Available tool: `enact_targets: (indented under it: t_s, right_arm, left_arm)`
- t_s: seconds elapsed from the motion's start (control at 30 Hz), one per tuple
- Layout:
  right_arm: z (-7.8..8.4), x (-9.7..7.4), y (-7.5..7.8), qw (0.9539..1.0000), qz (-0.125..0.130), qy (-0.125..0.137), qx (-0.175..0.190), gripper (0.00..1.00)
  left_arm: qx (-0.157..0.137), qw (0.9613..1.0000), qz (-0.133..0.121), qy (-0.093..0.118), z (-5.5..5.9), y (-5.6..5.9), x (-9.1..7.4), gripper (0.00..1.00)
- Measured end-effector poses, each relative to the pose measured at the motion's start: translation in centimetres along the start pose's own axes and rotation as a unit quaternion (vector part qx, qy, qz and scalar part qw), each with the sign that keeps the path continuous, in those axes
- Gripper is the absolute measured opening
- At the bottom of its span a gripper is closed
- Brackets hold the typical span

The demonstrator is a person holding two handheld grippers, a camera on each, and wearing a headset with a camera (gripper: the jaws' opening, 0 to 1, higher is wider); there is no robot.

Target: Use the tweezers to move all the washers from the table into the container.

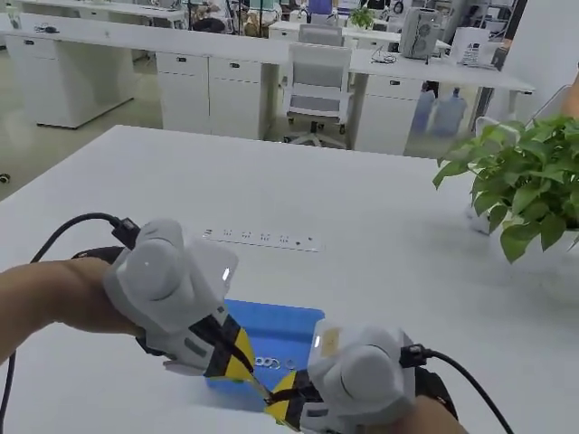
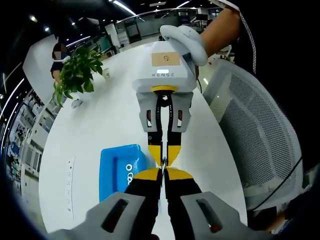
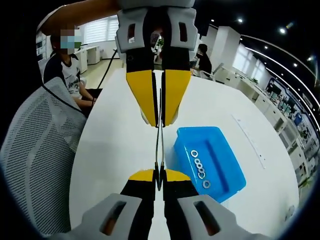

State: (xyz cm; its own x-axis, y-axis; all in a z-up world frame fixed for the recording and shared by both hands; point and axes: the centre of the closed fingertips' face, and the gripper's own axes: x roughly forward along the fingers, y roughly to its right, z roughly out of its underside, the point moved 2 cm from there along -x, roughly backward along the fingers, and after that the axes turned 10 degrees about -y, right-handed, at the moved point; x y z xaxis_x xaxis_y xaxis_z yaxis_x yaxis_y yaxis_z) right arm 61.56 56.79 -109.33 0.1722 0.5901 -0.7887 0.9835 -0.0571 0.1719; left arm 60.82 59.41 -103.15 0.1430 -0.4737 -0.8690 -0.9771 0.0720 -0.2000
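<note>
A thin pair of metal tweezers (image 3: 159,145) spans the short gap between my two grippers, which face each other tip to tip. My left gripper (image 1: 242,362) (image 2: 163,174) is shut on one end and my right gripper (image 1: 282,398) (image 3: 159,176) is shut on the other. Just beside the tips sits the blue container (image 1: 280,321) (image 2: 112,160) (image 3: 220,150) on the white table. Several small metal washers (image 1: 271,363) (image 2: 129,172) (image 3: 199,165) lie in a row inside it. No washer sits between the tweezer tips.
A row of sockets (image 1: 261,239) is set into the table beyond the container. A potted plant (image 1: 525,185) stands at the far right. A mesh chair (image 3: 40,150) is close to the table's near edge, with a person seated behind it.
</note>
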Motion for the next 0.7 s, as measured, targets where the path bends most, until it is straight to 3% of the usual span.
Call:
enact_targets:
  t_s: [0.07,0.33,0.7]
  right_arm:
    - [0.0,0.1,-0.1,1.0000,-0.004,-0.001,0.003,0.05]
    - [0.5,0.7,-0.6,0.9998,-0.013,-0.016,-0.006,0.05]
    - [1.1,1.3,-1.2,0.9989,-0.018,-0.037,-0.023,0.05]
  left_arm:
    - [0.003,0.9999,-0.001,-0.012,0.6,0.1,0.2,0.07]
    - [-0.002,1.0000,0.004,-0.007,0.9,0.4,0.4,0.06]
    - [-0.006,0.9994,0.013,-0.031,2.6,1.5,1.7,0.06]
